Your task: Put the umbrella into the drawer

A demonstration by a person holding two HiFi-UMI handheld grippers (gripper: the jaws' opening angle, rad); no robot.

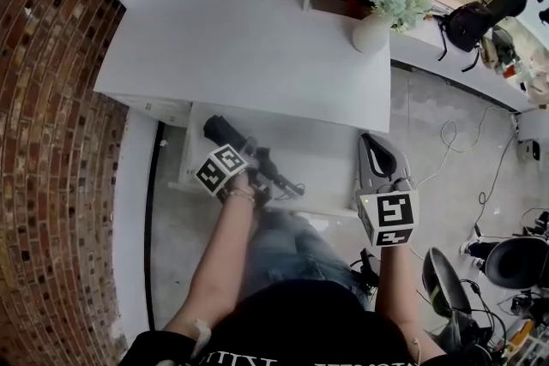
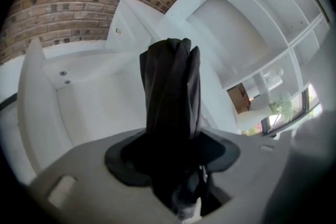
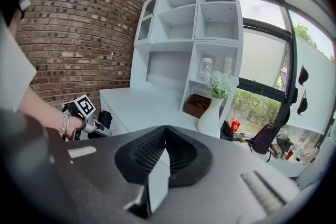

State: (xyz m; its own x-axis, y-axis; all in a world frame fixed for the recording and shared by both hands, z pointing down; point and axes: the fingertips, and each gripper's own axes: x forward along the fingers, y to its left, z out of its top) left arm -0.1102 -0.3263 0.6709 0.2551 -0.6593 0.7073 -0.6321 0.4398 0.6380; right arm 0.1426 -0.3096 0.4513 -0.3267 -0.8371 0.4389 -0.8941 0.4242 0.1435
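**A:** What hems things in on the left?

**B:** The brick wall (image 1: 51,99) runs down that side, with a narrow strip of floor between it and the white desk (image 1: 257,39). The desk's front edge overhangs the back of the open drawer (image 1: 330,163).

**A:** Where's the umbrella?

**B:** The folded black umbrella (image 1: 225,131) lies slanted over the drawer's left half. One end is close under the desk edge and the other points toward the drawer's front rim. The left gripper (image 1: 247,157) is clamped around it, its jaws part-way apart and pressing on the fabric. In the left gripper view the umbrella sticks out ahead of the jaws toward the drawer's white inner corner. I can't tell whether it touches the drawer bottom.

**A:** Any free space in there?

**B:** The right half of the drawer bottom is bare. The right gripper (image 1: 376,146) hangs at the drawer's right end, jaws pressed together with nothing between them.

**A:** And beyond it?

**B:** Open grey floor (image 1: 446,141) with loose cables. Up on the desk's right front corner, a white vase (image 1: 371,34) of flowers stands close to the edge.
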